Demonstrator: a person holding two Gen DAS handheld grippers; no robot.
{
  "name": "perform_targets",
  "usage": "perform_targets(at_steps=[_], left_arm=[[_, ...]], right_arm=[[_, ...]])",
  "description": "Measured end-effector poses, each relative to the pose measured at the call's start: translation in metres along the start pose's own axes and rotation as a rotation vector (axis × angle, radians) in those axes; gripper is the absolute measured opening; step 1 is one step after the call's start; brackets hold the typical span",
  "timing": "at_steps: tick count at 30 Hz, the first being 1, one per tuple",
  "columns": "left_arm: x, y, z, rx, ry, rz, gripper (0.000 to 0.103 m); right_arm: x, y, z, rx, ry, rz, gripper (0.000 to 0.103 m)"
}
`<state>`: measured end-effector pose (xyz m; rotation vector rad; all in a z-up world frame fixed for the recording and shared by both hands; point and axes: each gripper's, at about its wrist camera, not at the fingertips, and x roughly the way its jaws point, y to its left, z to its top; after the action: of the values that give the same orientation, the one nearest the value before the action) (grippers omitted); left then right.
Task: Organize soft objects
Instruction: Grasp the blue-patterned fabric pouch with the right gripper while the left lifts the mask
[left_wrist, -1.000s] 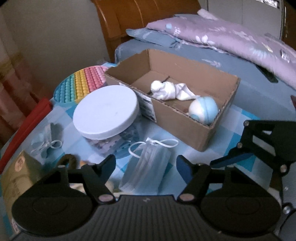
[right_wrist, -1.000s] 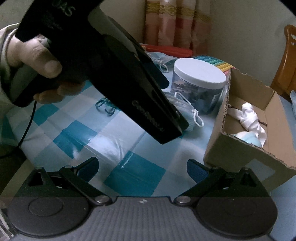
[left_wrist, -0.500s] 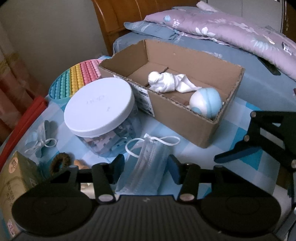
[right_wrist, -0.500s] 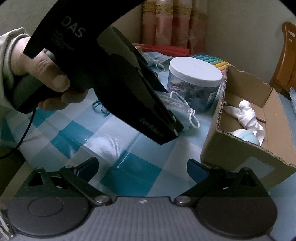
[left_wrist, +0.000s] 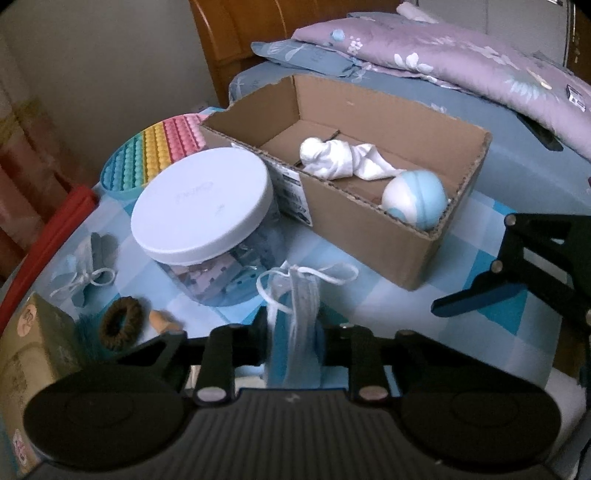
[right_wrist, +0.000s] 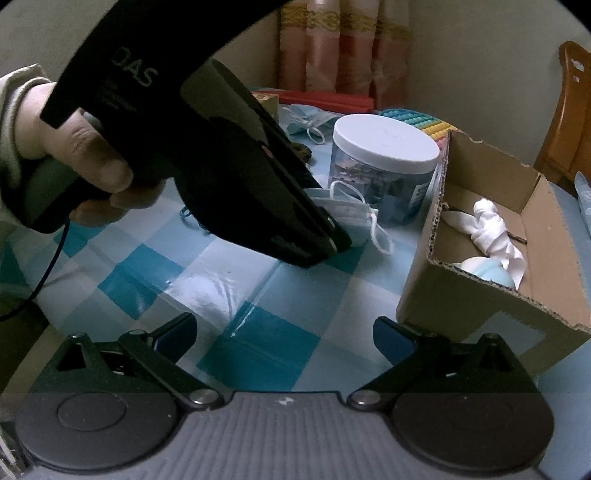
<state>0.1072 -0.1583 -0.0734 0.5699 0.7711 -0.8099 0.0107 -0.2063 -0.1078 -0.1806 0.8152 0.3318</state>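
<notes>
The left gripper (left_wrist: 291, 332) has just closed on the face mask (left_wrist: 295, 317), its length pointing toward the cardboard box (left_wrist: 369, 229) beyond; the right gripper (right_wrist: 284, 332) waits open.

Wall: you face plain beige wall (left_wrist: 110, 74), upper left.
Headboard: wooden headboard (left_wrist: 236, 37), top centre.
Curtain: striped curtain (right_wrist: 343, 55), top centre.

Landmark cardboard box (left_wrist: 369, 218): sock bundle (left_wrist: 340, 160) and ball (left_wrist: 413, 199) inside it, ball nearer its right end; lidded jar (left_wrist: 207, 229) just left of box, bubble mat (left_wrist: 155, 155) behind jar, face mask (left_wrist: 295, 314) in front of jar, hair tie (left_wrist: 122, 323) further left
</notes>
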Motion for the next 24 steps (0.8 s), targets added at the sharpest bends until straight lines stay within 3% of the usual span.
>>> perform_targets(at_steps=[15,24], left_arm=[[-0.041,0.015,-0.004,-0.071,-0.047,0.054,0.021],[-0.065,0.032,-0.021,-0.153,-0.059,0.115,0.021]], right_arm=[[0.004,-0.002,0.010,0.039,-0.023,-0.010,0.102],[0.014,0.005,0.023,0.051,-0.040,-0.008,0.097]])
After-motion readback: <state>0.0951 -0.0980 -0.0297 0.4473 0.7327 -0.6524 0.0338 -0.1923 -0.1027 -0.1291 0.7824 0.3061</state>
